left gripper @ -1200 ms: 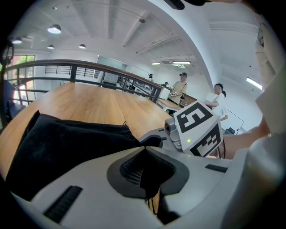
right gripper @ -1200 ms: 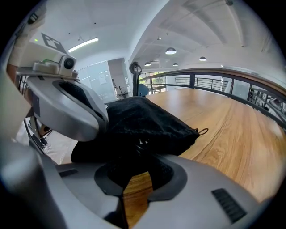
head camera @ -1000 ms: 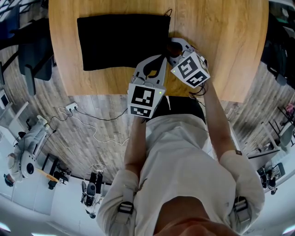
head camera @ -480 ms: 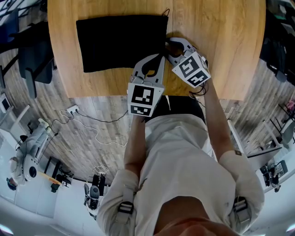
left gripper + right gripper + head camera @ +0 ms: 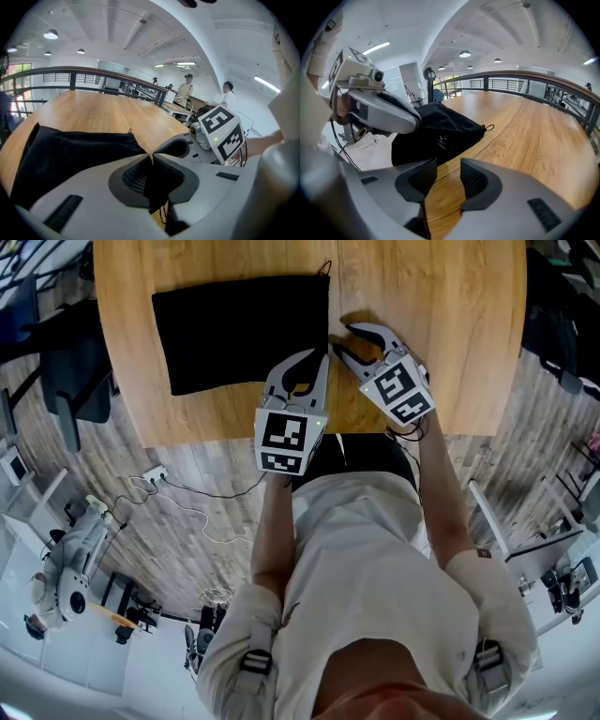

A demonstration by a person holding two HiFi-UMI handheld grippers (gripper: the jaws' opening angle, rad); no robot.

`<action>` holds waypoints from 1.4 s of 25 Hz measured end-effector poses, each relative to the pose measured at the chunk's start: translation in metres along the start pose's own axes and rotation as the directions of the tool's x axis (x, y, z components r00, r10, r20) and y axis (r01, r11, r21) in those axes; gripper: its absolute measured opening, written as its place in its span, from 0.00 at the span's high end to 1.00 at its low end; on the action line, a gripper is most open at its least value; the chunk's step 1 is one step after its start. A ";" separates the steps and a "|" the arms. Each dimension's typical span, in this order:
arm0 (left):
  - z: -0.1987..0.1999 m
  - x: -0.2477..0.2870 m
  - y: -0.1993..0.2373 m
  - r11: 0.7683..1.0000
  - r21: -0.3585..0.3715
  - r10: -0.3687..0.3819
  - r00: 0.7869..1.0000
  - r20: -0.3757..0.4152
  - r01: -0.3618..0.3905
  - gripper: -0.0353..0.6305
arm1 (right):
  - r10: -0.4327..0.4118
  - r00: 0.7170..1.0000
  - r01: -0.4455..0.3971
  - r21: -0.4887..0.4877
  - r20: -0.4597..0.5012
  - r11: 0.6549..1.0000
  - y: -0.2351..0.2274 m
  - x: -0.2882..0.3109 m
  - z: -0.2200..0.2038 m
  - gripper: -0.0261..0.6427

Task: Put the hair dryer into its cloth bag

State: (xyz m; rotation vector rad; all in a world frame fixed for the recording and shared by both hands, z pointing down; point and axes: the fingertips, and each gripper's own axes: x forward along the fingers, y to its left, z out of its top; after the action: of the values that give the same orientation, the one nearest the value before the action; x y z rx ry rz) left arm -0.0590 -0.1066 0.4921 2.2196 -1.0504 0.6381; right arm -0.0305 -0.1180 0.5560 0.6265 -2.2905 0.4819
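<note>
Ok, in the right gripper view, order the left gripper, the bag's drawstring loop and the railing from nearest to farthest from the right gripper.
1. Left gripper, close at left, clamped on the black cloth bag.
2. Drawstring loop, at the bag's far corner.
3. Railing, beyond the table.
The right gripper has just been opening, empty.

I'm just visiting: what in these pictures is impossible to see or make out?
- Hair dryer: appears in no view; whether it lies inside the cloth bag is hidden by the black cloth.
- Bag's near right corner: head view, covered by the left gripper, shut on the cloth.
- Table: far end cut off by the head view's top edge.
- People behind: left gripper view, too small.
</note>
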 end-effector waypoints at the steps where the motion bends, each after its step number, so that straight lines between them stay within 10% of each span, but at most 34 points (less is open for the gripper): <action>1: 0.000 -0.001 -0.001 1.000 0.004 -0.001 1.000 0.001 0.001 0.90 | -0.008 1.000 0.008 0.004 0.003 1.000 0.000 -0.003 0.000 0.72; 35: 0.094 -0.078 -0.044 0.966 0.258 -0.076 0.977 0.199 0.023 0.92 | -0.306 0.905 0.292 0.090 0.297 0.952 0.011 -0.185 0.087 0.93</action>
State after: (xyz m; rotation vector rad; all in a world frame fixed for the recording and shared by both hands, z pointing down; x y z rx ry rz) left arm -0.0524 -0.1081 0.3625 2.5739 -1.0588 0.5542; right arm 0.0345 -0.0975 0.3630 1.1245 -2.4143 0.3009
